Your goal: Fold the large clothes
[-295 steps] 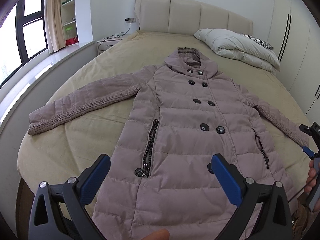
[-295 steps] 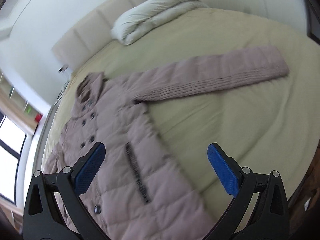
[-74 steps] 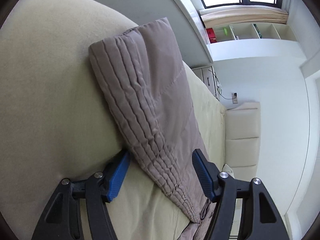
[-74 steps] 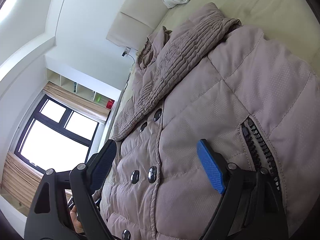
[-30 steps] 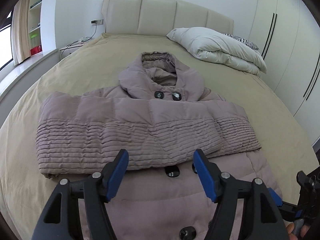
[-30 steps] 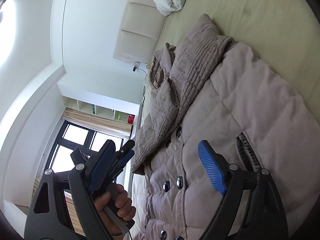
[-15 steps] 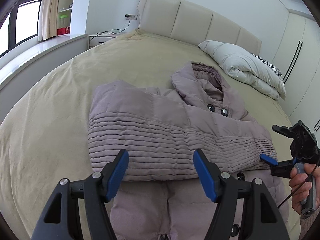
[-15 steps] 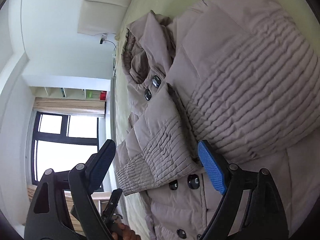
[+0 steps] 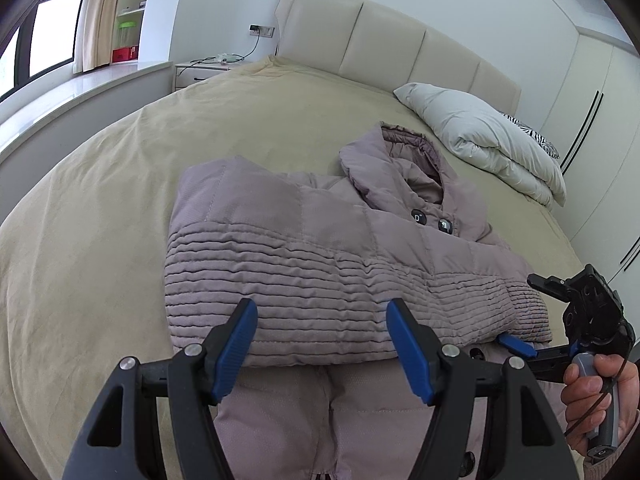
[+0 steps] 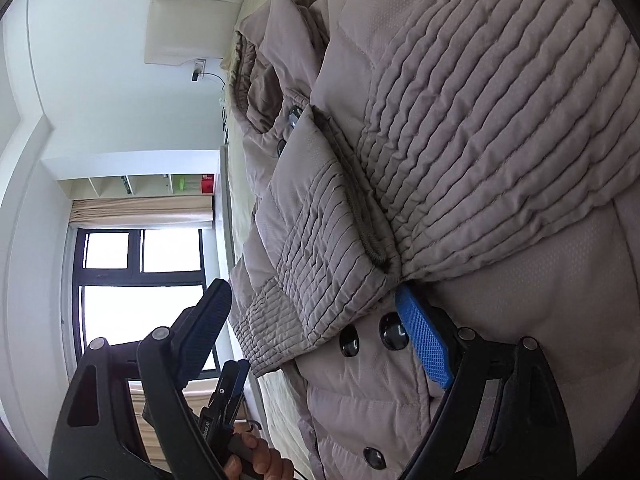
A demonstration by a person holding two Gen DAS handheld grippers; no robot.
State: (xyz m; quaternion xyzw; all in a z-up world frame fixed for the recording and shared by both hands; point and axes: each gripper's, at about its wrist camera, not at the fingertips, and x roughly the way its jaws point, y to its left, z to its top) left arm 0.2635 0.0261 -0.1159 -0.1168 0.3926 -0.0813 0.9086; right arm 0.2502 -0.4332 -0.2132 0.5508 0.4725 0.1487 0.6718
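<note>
coat (image 9: pixel 328 248): lying face up along the bed (image 9: pixel 100 208), hood toward the headboard, both sleeves folded across the chest, lower body hanging toward the foot of the bed.
folded sleeves (image 9: pixel 280 280): overlapping in a ribbed band across the front; one cuff edge (image 10: pixel 372 248) lapping over the other, buttons (image 10: pixel 392 336) showing just below.
left gripper (image 9: pixel 320 340): hovering just over the lower edge of the sleeve band, jaws spread, pinching nothing.
right gripper (image 10: pixel 316 336): jaws spread wide, empty; blue pad (image 10: pixel 424 344) sitting right at the cuff edge beside the buttons, apparently touching the coat front, other finger up in the air.
right hand (image 9: pixel 596 392): gripping the handle at the coat's right side.
step in hand, as a guess: sleeves done, lining up for a fold of the body, probably hem toward hood.
risk, sleeves: slipping apart if fabric beneath gets dragged; padded layers looking springy and loose.
risk, grip: pinching only the top sleeve layer instead of the coat body, lifting the cuff and undoing the fold.
risk, bulk: thick quilting possibly too fat for a shallow bite, sliding out mid-lift.
risk, symmetry: uneven pulling by the two sides skewing the fold.
pillow (image 9: pixel 480 136): well apart, no obstruction.
</note>
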